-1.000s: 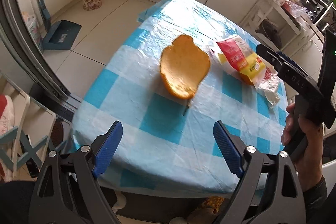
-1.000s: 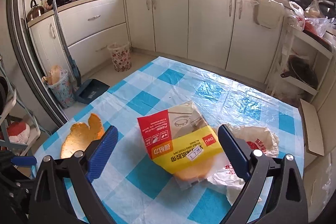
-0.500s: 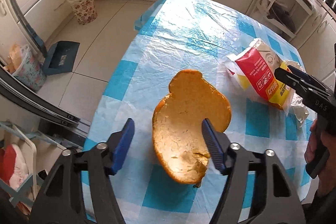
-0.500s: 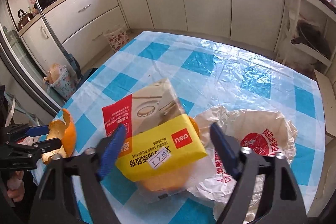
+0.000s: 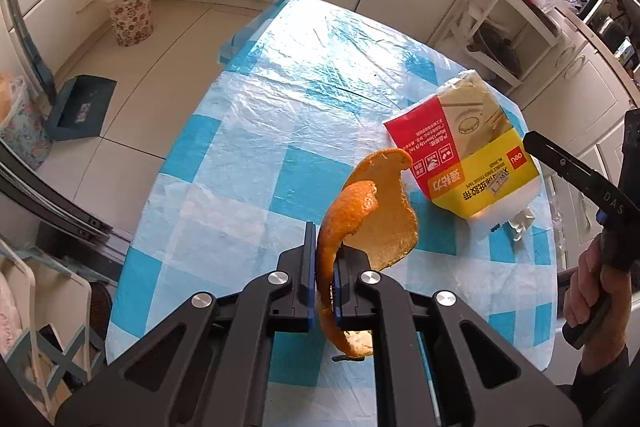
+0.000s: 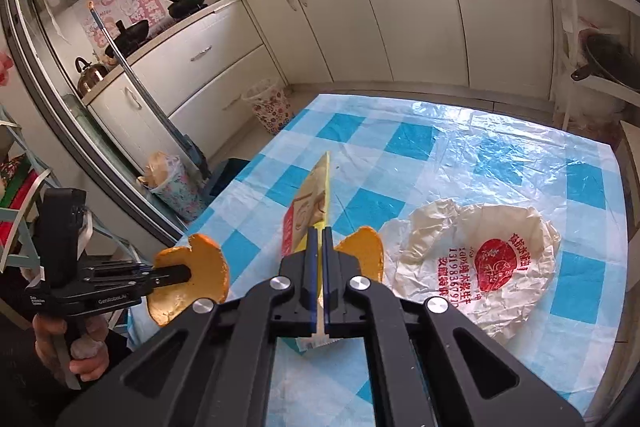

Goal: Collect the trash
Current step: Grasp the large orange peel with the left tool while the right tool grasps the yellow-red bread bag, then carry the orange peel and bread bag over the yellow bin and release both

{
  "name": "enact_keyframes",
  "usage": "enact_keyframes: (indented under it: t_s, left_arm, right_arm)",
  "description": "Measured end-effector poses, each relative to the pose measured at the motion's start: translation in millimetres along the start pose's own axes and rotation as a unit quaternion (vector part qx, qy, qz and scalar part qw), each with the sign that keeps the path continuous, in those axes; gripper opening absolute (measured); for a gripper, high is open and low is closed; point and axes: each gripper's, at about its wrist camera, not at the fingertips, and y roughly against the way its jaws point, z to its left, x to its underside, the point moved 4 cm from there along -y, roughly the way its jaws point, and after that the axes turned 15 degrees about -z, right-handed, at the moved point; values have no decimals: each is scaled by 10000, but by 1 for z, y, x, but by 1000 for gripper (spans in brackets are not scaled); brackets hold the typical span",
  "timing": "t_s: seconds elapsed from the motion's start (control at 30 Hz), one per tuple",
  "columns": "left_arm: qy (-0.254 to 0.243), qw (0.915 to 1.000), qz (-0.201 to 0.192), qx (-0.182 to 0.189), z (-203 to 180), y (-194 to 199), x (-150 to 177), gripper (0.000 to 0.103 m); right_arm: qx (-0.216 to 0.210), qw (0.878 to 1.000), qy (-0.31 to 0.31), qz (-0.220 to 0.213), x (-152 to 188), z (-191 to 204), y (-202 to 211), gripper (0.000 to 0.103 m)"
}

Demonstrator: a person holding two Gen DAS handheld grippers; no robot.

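Left gripper [image 5: 322, 267] clamping orange peel [image 5: 372, 215] edge-on, lifting it clear of counter [image 5: 240, 155], likely for binning. Right gripper [image 6: 318, 267] pinching flat tape wrapper [image 6: 310, 211] by its edge, second peel [image 6: 366, 255] just beside. Wrapper reading "deli", "DOUBLE SIDED TISSUE TAPE". Crumpled bag [image 6: 480, 263] lying on counter, red Chinese print. Left tool marked "GenRobot.AI".
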Motion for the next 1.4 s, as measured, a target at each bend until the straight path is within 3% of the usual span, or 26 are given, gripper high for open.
enact_keyframes:
  t_s: [0.23, 0.37, 0.4, 0.43, 0.47, 0.5, 0.67, 0.7, 0.73, 0.8, 0.83, 1.23, 1.4]
  left_arm:
    - [93, 9999, -49, 133, -2, 13, 6, 6]
    - [156, 9998, 44, 107, 1, 13, 11, 6]
    - [180, 9998, 73, 101, 3, 12, 13, 6]
    - [209, 9997, 105, 105, 4, 12, 15, 6]
    - [236, 9996, 127, 115, 5, 13, 17, 6]
    - [248, 9995, 135, 118, 6, 14, 18, 6]
    - [210, 9996, 108, 144, 7, 18, 19, 6]
    - [206, 9996, 102, 139, 8, 19, 19, 6]
    - [206, 9997, 95, 135, 8, 20, 18, 6]
    - [237, 9996, 75, 139, 9, 21, 17, 6]
    - [249, 9996, 66, 139, 10, 22, 16, 6]
    - [214, 9992, -127, 319, -3, 34, 14, 6]
    - [147, 9979, -277, 569, -23, 42, 13, 6]
  right_arm:
    - [-199, 9994, -190, -203, -4, 7, 26, 1]
    - [61, 9991, -344, -219, -3, -2, 30, 3]
    - [158, 9989, -433, -125, 0, -7, 26, 30]
    - [371, 9982, -461, -82, 3, -10, 23, 76]
    - [621, 9972, -382, -159, 6, -11, 21, 88]
    - [659, 9973, -251, -186, 8, -8, 18, 89]
    - [1065, 9936, 225, 298, 32, -1, -20, 88]
    - [1075, 9934, 207, 349, 36, -2, -25, 72]
    - [1065, 9933, 161, 428, 40, -3, -30, 46]
    - [930, 9946, 58, 452, 44, -1, -32, 14]
    - [850, 9955, 46, 404, 42, 2, -29, 8]
    - [160, 9953, -262, -921, -10, 20, 67, 3]
    - [258, 9924, -223, -1181, -18, 14, 106, 3]
